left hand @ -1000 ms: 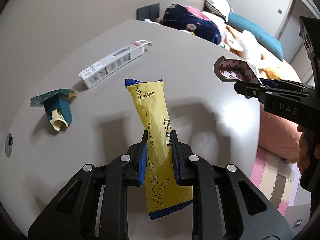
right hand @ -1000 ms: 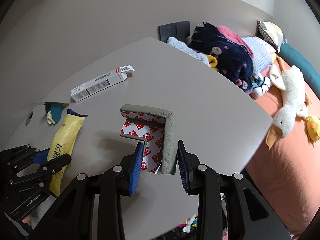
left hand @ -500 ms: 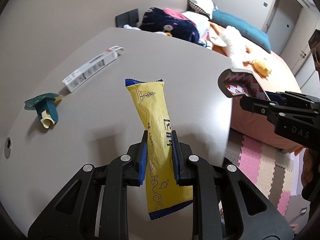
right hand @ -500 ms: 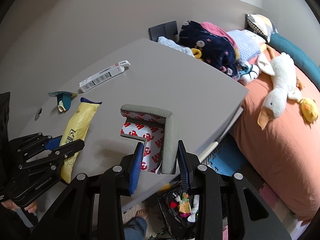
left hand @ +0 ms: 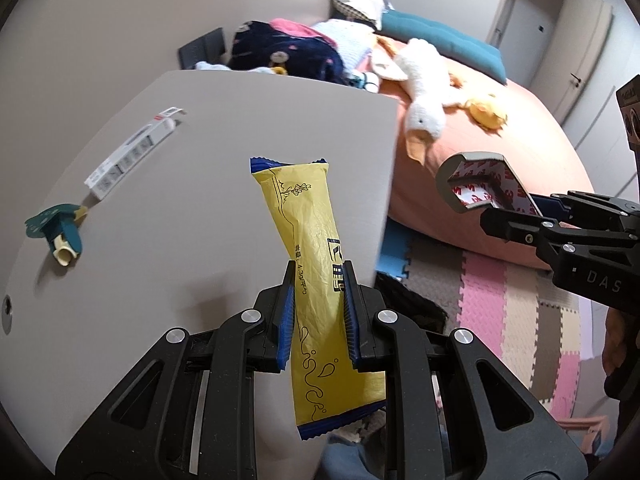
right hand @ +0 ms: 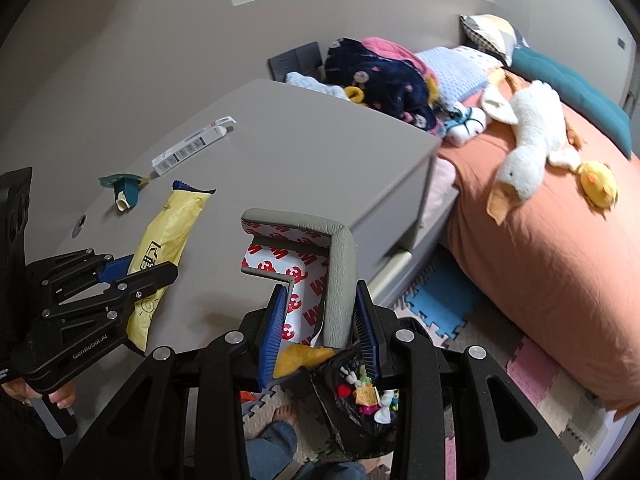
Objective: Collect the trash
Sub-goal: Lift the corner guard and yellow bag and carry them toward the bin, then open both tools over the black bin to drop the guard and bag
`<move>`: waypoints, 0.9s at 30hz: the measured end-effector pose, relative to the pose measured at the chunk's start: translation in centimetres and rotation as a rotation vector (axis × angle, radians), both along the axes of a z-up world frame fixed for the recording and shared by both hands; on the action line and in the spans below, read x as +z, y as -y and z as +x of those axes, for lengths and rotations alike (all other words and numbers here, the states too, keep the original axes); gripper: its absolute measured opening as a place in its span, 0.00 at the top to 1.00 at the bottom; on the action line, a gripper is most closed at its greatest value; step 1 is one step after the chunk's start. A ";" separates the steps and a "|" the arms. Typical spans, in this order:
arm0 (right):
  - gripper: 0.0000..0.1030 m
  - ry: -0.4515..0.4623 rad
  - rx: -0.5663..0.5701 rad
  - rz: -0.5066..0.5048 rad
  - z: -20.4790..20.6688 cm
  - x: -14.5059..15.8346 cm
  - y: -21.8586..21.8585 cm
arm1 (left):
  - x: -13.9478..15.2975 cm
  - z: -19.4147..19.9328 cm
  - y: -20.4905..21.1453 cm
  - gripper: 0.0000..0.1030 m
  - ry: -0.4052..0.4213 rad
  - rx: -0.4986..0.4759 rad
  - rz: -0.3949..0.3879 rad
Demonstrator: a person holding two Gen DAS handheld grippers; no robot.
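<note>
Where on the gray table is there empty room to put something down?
The table is bare across its middle and far side, from the white box to the edge by the bed. The near left is crowded: the teal packet lies there, right beside the box.

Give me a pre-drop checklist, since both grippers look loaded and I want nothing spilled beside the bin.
1. Left gripper shut on the yellow wrapper: ok.
2. Right gripper shut on the grey corner guard: ok.
3. Black trash bag open and in view below the right gripper: ok.
4. Wrapper over the bag: not ok, it hangs by the table edge.
5. Room left in the bag: cannot tell.
6. Table cleared: not ok, white box and teal scrap remain.
</note>
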State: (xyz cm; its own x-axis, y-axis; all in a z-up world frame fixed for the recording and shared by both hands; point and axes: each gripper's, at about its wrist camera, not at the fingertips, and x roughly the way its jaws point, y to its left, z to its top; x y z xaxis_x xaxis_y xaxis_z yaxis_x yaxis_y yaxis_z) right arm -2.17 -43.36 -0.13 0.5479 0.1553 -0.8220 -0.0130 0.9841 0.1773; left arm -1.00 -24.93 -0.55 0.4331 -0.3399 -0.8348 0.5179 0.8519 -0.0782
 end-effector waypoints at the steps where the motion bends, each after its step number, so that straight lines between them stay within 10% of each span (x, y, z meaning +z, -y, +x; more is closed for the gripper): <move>1: 0.65 -0.001 -0.012 0.003 -0.6 0.0 0.4 | 0.1 -0.3 0.3 0.80 -0.001 -0.008 0.000; 27: 0.60 -0.046 -0.211 0.044 -9.5 -0.4 7.7 | -1.0 -6.0 7.7 0.79 -0.078 -0.298 0.012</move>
State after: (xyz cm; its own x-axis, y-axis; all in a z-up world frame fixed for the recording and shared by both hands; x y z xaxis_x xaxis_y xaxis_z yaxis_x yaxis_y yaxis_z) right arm -11.71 -51.07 -0.53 0.5341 0.0771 -0.8419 0.2020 0.9554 0.2156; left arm -7.05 -32.61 -1.58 0.2503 -0.4325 -0.8662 0.7376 0.6648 -0.1188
